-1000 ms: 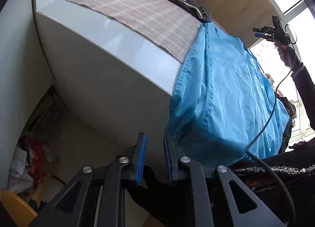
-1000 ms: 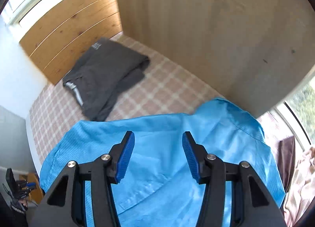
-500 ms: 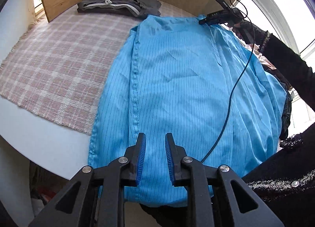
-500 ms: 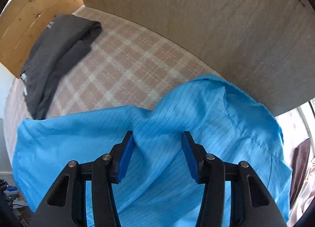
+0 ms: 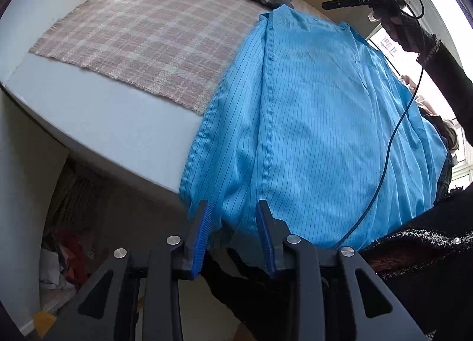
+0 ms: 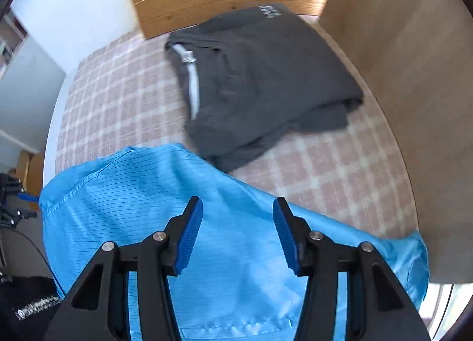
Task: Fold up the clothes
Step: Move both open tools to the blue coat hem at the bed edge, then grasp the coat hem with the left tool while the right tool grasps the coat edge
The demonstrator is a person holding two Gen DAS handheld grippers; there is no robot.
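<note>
Two garments lie on the checked cloth [image 5: 142, 24]: one blue shirt [image 5: 319, 122] spread flat and one dark grey piece [image 6: 266, 74] already folded at the far end. In the left wrist view the shirt runs long from 6 o'clock up to 12 o'clock, its near hem draped over the table [image 5: 118, 116] edge. The left gripper [image 5: 233, 237] sits right at that hem, jaws apart with a fold of hem between them, not clamped. In the right wrist view the right gripper [image 6: 238, 231] hovers over the shirt's far end, jaws wide apart, holding nothing; the grey piece lies at 12 o'clock beyond it. Judging by this, each gripper has its own end to pinch
</note>
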